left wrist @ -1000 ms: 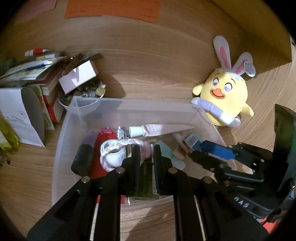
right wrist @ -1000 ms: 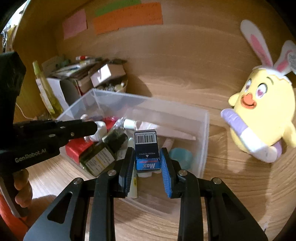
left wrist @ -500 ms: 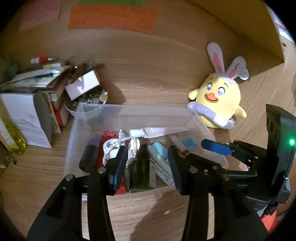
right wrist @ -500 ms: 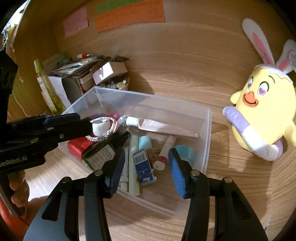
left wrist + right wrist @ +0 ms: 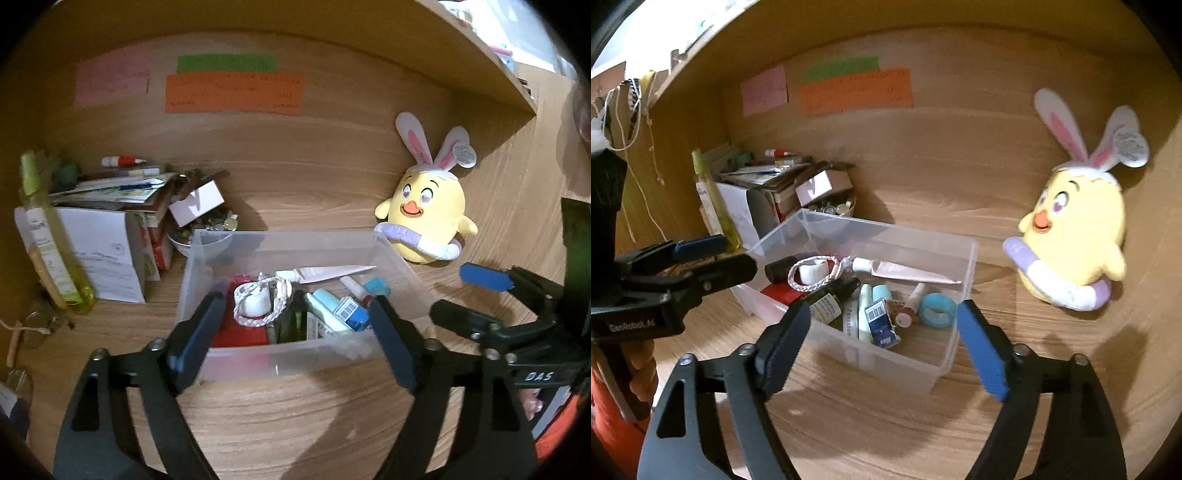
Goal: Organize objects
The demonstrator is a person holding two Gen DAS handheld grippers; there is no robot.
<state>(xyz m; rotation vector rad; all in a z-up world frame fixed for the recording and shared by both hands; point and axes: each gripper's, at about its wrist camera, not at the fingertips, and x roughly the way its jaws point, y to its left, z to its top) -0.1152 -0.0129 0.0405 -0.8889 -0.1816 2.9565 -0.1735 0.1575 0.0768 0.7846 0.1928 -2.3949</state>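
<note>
Left wrist view: the left tool stands wide with its jaws opening and nothing between them, hanging above the near wall of the clear plastic bin on the table. Inside lie a white tape roll wrapped in braided cord, a dark green bottle, a tube and a blue barcoded box, all loose and crowded. The right tool sits to the right of the bin, its blue pad clear of the wall. Risk: the braided cord loops over the roll and could snag a finger on the next reach and drag neighbours out.

Right wrist view: the right tool is likewise wide, jaws opening, empty, above the bin's near corner. The blue barcoded box leans on its edge against a pale tube; a teal ring and a small red-capped stick lie beside it. Risk: the leaning box may topple if anything is added. The plush chick stands outside the bin on the table, and the clutter pile remains unsorted. The bin looks too full for the plush. A low pass by either tool could catch the thin near wall and shove the bin.
</note>
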